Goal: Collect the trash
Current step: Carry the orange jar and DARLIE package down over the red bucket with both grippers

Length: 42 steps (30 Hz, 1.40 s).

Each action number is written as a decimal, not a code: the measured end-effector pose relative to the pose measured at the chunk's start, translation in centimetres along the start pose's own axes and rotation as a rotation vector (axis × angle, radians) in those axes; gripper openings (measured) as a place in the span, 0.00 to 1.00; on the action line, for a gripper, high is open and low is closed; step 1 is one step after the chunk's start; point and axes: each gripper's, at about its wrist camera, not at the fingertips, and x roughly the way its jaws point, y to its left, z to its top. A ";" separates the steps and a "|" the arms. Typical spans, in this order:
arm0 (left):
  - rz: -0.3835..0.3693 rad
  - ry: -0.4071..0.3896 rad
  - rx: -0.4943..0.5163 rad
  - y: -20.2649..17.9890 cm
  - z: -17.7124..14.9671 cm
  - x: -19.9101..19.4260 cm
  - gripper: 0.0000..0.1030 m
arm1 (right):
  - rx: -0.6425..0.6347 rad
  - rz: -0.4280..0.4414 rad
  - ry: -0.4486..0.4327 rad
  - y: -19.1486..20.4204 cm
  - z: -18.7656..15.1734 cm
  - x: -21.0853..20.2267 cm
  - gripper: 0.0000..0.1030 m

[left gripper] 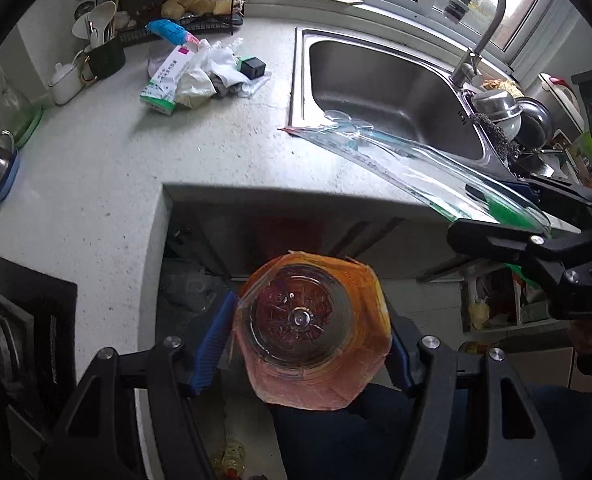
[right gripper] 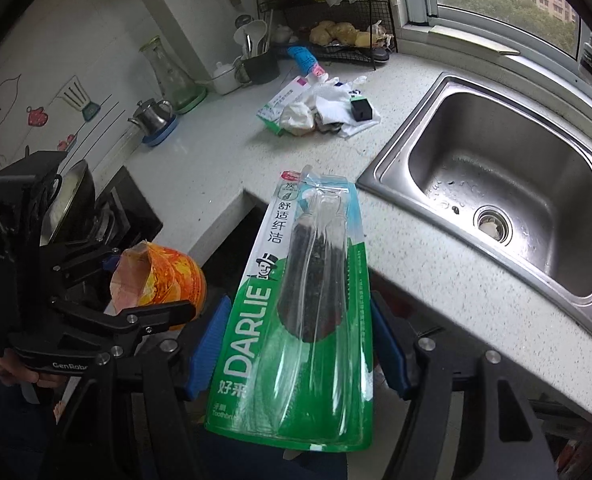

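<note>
Trash being carried in both grippers, off the front edge of the surface (right gripper: 232, 160). Orange-labelled plastic bottle (left gripper: 309, 334) sitting clamped between the blue pads of the left gripper (left gripper: 309, 344), jaws roughly halfway apart and pressing on its sides. Showing only the clear base end-on in the left wrist view; showing the torn orange label from the side in the right wrist view (right gripper: 160, 276). Green toothbrush package (right gripper: 299, 312) being pinched across its width by the right gripper (right gripper: 296, 348), jaws likewise about half open. Printed front reading clearly in the right wrist view; appearing only as a thin, glinting edge-on sheet (left gripper: 415, 164) over the sink corner in the left wrist view. More litter lying toward the back of the surface: crumpled white wrappers (right gripper: 327, 110) beside a small carton (right gripper: 282, 106). Sink (right gripper: 495, 184) drain visible in the right wrist view only, faucet (left gripper: 479, 24) mainly in the left.
</note>
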 end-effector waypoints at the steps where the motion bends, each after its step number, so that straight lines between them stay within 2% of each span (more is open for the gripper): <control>1: 0.003 0.008 0.004 -0.4 -0.7 0.0 0.64 | -0.008 0.002 0.012 0.1 -0.6 0.2 0.63; 6: 0.010 0.060 0.010 -0.7 -3.6 1.0 0.64 | -0.007 0.005 0.076 -0.2 -2.9 1.7 0.63; 11: -0.022 0.143 -0.021 0.1 -5.9 4.3 0.64 | 0.007 0.020 0.161 0.2 -5.1 4.6 0.63; 16: -0.028 0.185 -0.040 0.7 -7.1 8.0 0.64 | 0.038 0.025 0.246 0.0 -7.1 8.5 0.63; 19: -0.031 0.199 -0.024 0.9 -7.4 11.3 0.64 | 0.044 -0.012 0.277 -0.8 -8.1 11.5 0.63; 27: -0.055 0.227 -0.035 1.6 -8.2 21.8 0.64 | 0.102 -0.043 0.373 -4.4 -11.0 20.6 0.63; 31: -0.069 0.254 -0.044 2.3 -9.1 27.2 0.64 | 0.118 -0.045 0.415 -6.6 -12.4 25.0 0.63; 34: -0.052 0.280 -0.040 2.8 -9.8 31.1 0.64 | 0.128 -0.044 0.437 -7.8 -13.2 28.5 0.63; 42: -0.069 0.311 -0.037 4.2 -11.6 38.7 0.64 | 0.117 -0.029 0.476 -10.3 -15.4 36.4 0.63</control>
